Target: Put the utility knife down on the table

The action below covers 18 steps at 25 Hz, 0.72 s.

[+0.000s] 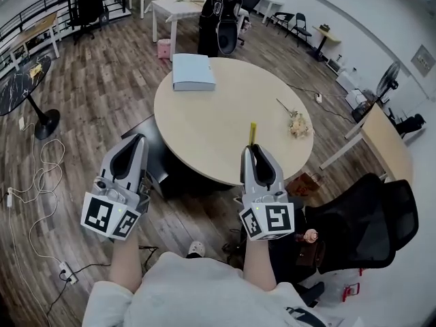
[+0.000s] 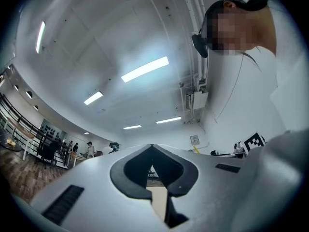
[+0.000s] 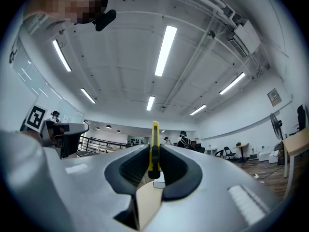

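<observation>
Right tongs (image 3: 153, 150) clamp the utility knife (image 3: 155, 133), handle mostly hidden between them.

Open-plan office. Identified by: round beige wooden table (image 1: 218, 128), black mesh swivel chair (image 1: 371, 216), white rectangular desks (image 1: 178, 7), brown wood-plank floor (image 1: 102, 94), long white ceiling light strips (image 3: 165, 50).

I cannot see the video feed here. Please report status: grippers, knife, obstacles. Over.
Right gripper shut on utility knife, at near table edge, not yet down. Left gripper shut, empty. Table bare ahead; dried flowers farther right.
</observation>
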{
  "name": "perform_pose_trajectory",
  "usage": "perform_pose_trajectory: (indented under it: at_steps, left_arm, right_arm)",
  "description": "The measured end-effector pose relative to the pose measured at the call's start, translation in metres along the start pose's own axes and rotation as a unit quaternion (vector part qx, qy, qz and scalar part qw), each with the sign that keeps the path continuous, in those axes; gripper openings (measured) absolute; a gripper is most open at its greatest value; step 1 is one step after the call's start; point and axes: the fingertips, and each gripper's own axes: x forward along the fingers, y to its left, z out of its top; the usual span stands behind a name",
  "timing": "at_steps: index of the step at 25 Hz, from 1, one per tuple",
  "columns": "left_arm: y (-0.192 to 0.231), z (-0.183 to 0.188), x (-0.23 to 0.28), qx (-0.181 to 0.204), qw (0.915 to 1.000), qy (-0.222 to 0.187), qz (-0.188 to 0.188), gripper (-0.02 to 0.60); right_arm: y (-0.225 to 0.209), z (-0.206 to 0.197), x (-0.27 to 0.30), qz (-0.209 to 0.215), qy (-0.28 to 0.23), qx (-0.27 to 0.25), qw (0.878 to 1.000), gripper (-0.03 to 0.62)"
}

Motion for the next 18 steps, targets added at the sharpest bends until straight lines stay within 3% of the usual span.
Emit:
perform_pose_trajectory:
  at_steps: [18]
  left_arm:
    - [-0.011,-0.029,0.068,0.024,0.9994,0.003,0.025,0.008]
  right_arm:
    - [-0.061,-0.022,0.046,0.039,-0.001,0.014,0.999,0.074]
